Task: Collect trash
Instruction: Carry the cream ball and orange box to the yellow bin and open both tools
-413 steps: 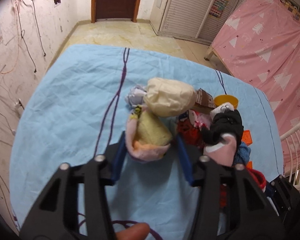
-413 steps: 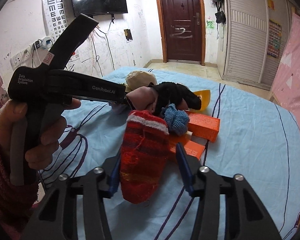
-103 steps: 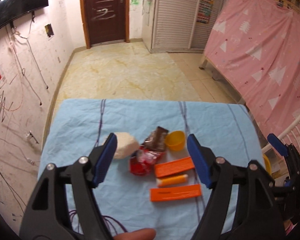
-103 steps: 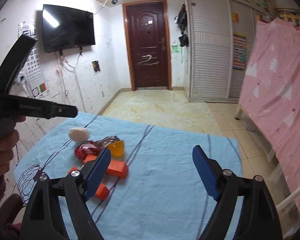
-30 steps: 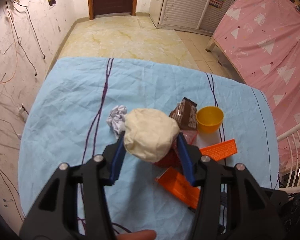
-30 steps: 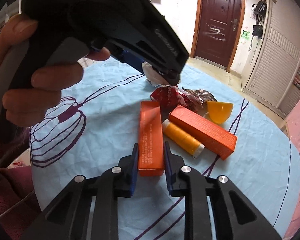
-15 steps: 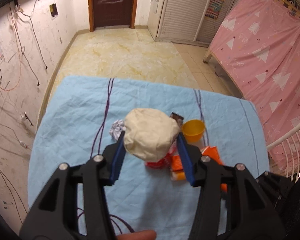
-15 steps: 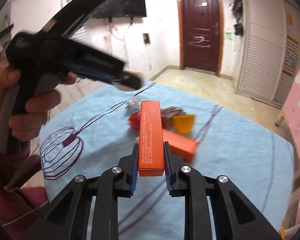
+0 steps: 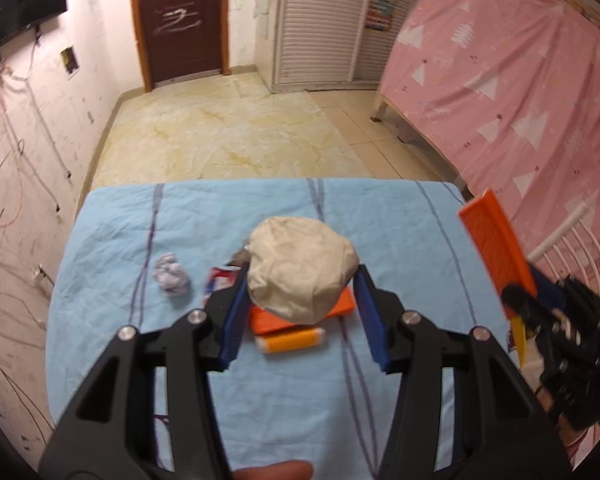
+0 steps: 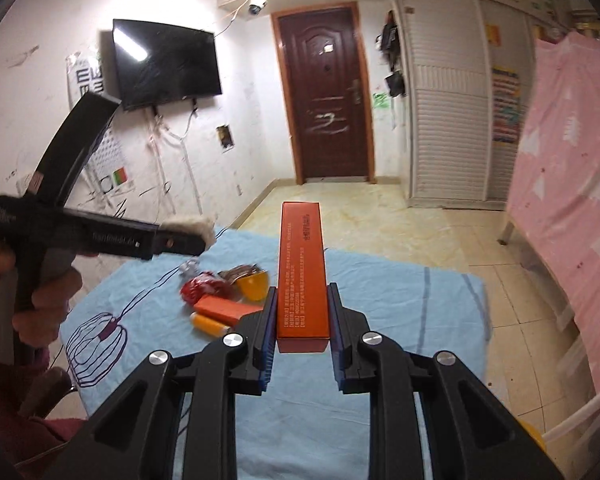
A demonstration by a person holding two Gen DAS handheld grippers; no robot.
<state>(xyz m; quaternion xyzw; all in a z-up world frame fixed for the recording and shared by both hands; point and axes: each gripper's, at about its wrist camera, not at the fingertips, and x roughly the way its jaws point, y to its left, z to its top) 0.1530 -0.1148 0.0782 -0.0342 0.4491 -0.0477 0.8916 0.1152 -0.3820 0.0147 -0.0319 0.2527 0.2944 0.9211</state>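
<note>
My left gripper (image 9: 300, 308) is shut on a cream crumpled wad (image 9: 302, 268), held above the blue tablecloth (image 9: 120, 240). My right gripper (image 10: 302, 320) is shut on a long orange box (image 10: 302, 272) that points toward the door, also held off the table. On the cloth lie a second orange box (image 10: 224, 306), an orange tube (image 10: 210, 324), a red wrapper (image 10: 202, 286), a brown wrapper (image 10: 240, 270), a yellow cup (image 10: 254, 284) and a small crumpled paper ball (image 9: 171, 278).
A pink curtain (image 10: 572, 200) hangs along the right side, with a white chair rail (image 9: 560, 236) by the table's right edge. Something yellow (image 10: 534, 436) shows at the lower right. Tiled floor (image 9: 228, 132) stretches to the brown door (image 10: 328, 100).
Both grippers have risen and drawn back from the table. The right one lifted the long orange box off the cloth and now points more level. The left still carries the cream wad.
</note>
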